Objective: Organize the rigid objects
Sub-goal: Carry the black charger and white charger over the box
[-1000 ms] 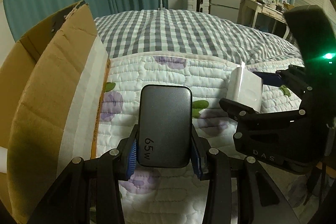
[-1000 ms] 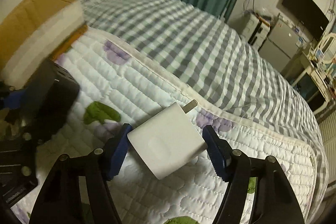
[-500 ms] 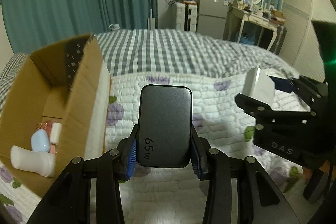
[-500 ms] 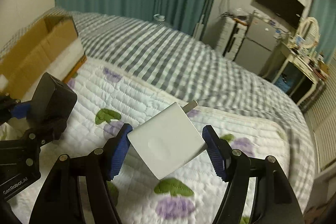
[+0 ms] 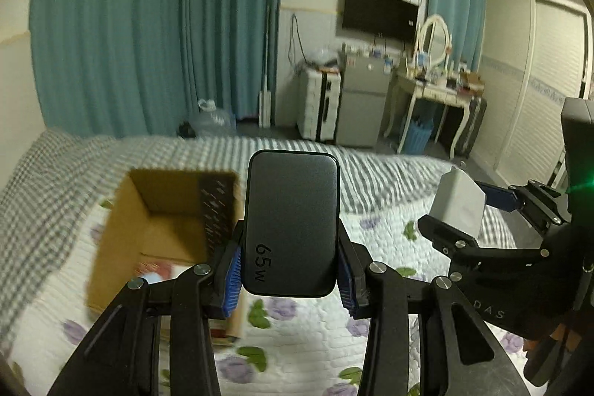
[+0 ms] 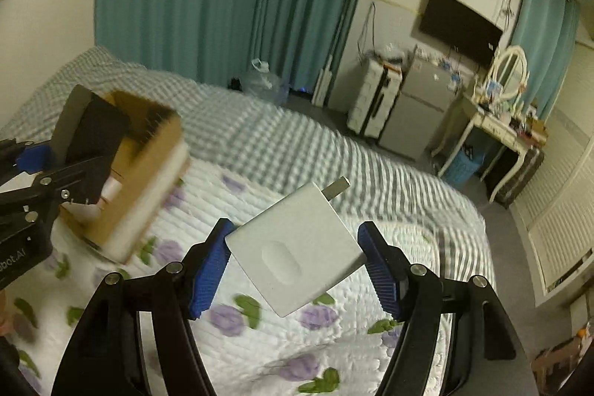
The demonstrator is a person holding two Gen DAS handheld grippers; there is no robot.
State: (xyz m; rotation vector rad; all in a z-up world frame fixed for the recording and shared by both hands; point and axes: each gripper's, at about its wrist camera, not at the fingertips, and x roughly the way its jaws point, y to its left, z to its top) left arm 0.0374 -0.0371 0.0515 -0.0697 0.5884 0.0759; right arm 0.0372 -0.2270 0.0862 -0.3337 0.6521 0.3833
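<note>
Both grippers have risen off the quilt (image 6: 334,351) in the last second, so the open box (image 5: 167,210) now sits below and left, ready for drop-off. The left gripper (image 5: 289,270) clamps the black charger (image 5: 292,221) upright; the right gripper (image 6: 297,266) pinches the white charger (image 6: 297,247) tilted, prongs pointing far

"65w" on black charger (image 5: 292,223); "DAS" on right tool (image 5: 468,210) body.
</note>
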